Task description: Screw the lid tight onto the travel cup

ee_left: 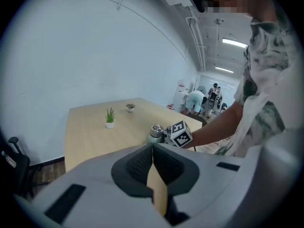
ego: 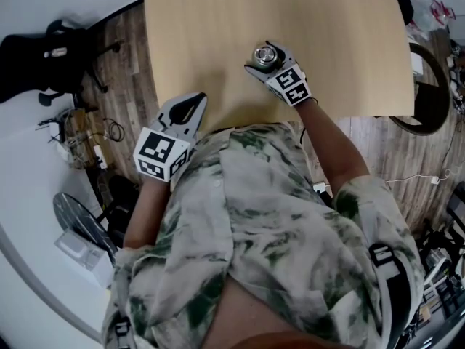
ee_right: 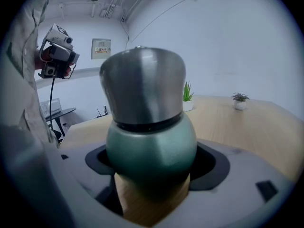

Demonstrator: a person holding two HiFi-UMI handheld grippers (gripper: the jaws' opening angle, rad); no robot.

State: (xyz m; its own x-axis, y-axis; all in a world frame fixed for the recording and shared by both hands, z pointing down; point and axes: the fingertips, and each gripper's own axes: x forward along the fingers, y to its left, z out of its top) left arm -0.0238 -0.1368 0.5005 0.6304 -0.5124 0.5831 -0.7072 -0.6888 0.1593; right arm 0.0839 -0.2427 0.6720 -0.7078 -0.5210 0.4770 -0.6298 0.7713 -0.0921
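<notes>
The right gripper (ego: 270, 64) has its jaws closed against the rounded lower body of a dark green metal travel cup (ee_right: 151, 148), which stands upright between them. A domed brushed-steel lid (ee_right: 142, 87) sits on top of the cup, with a thin dark band showing at the seam. The cup is over the near middle of the pale wooden table (ego: 327, 35) – its base is hidden, so contact with the tabletop cannot be told. To the left, at the table's near edge, the left gripper (ego: 187, 107) has its jaws fully together with nothing between them – it points towards the cup. A small green plant in a white pot (ee_left: 110, 118) stands at the far side.
</notes>
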